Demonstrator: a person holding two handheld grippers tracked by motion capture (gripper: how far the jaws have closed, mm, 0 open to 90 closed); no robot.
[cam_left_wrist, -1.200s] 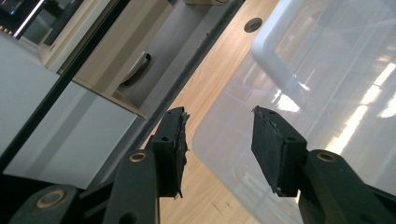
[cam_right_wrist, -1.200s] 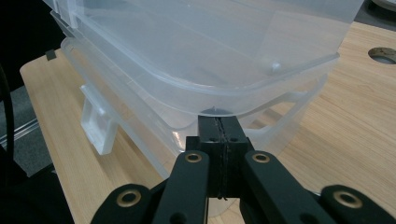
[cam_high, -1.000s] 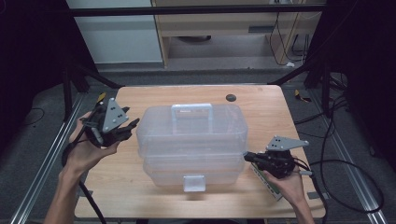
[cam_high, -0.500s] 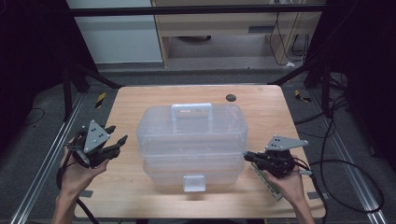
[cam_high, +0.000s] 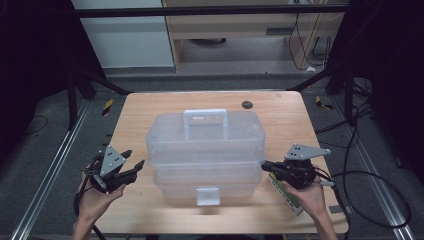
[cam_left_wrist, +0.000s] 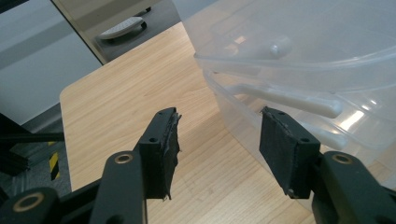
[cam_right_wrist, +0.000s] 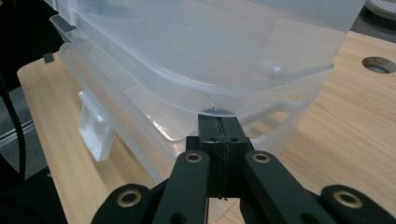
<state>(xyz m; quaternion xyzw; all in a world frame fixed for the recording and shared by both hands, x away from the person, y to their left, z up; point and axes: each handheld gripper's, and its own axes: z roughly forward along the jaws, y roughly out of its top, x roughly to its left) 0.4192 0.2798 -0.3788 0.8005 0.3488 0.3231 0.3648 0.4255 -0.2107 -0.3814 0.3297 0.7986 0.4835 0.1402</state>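
Observation:
A clear plastic tiered storage box (cam_high: 205, 145) with a white handle (cam_high: 205, 120) and a front latch (cam_high: 208, 196) stands mid-table. My left gripper (cam_high: 134, 159) is open just left of the box's lower tier. In the left gripper view its jaws (cam_left_wrist: 219, 135) stand wide apart with bare wood between them, and the box wall (cam_left_wrist: 299, 46) is close beside the right jaw. My right gripper (cam_high: 265, 165) is shut with nothing between its jaws. Its tip (cam_right_wrist: 220, 123) rests against the box's right end, tucked under the upper tray's rim (cam_right_wrist: 210, 46).
The wooden table (cam_high: 145, 105) has a round cable hole (cam_high: 247, 105) at the back right. A green-and-white strip (cam_high: 287, 197) lies under the right hand near the front edge. Cables (cam_high: 370, 175) trail on the floor to the right.
My left gripper has moved from the box's back-left side toward the front and down to the lower tier, staying open. The right gripper and the box have not moved.

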